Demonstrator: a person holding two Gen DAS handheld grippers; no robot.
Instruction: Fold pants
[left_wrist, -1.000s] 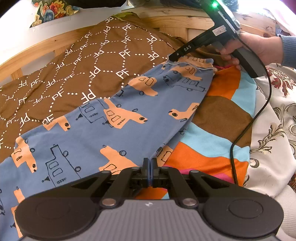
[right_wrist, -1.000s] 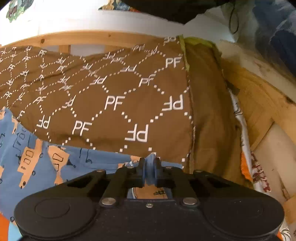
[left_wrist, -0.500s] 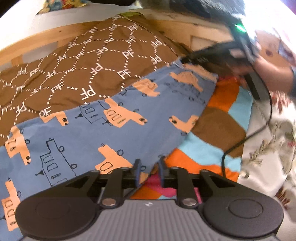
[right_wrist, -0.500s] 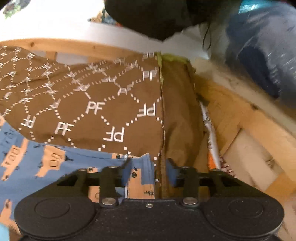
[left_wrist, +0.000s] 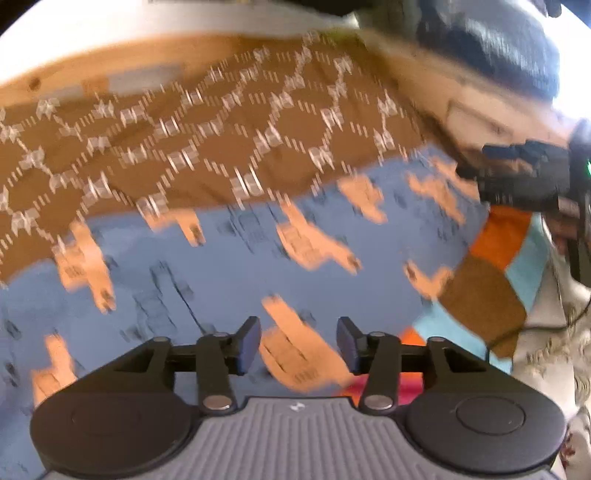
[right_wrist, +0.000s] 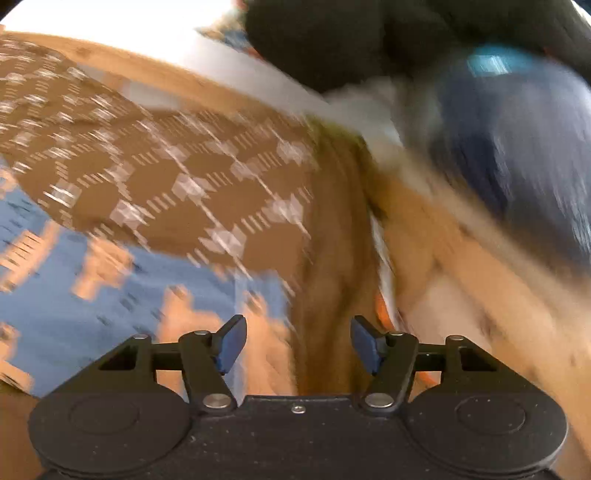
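Note:
The blue pants (left_wrist: 229, 273) with orange prints lie spread on the bed, blurred by motion in both views. My left gripper (left_wrist: 298, 341) hovers over their near edge with its jaws opening and nothing pinched between the pads. In the right wrist view the pants (right_wrist: 110, 306) fill the lower left. My right gripper (right_wrist: 297, 339) is over their end by the brown cover, jaws opening, with no cloth gripped. The right gripper (left_wrist: 517, 177) also shows at the far right of the left wrist view.
A brown cover with white PF marks (left_wrist: 207, 147) lies behind the pants. An orange, brown and light-blue blanket (left_wrist: 491, 280) lies under them on the right. The wooden bed frame (right_wrist: 480, 266) runs along the right side, with a dark blue bundle (right_wrist: 517, 155) above it.
Both grippers went from shut on the pants' edge to open, letting the cloth go. Both have pulled back and rolled, and the views are now blurred.

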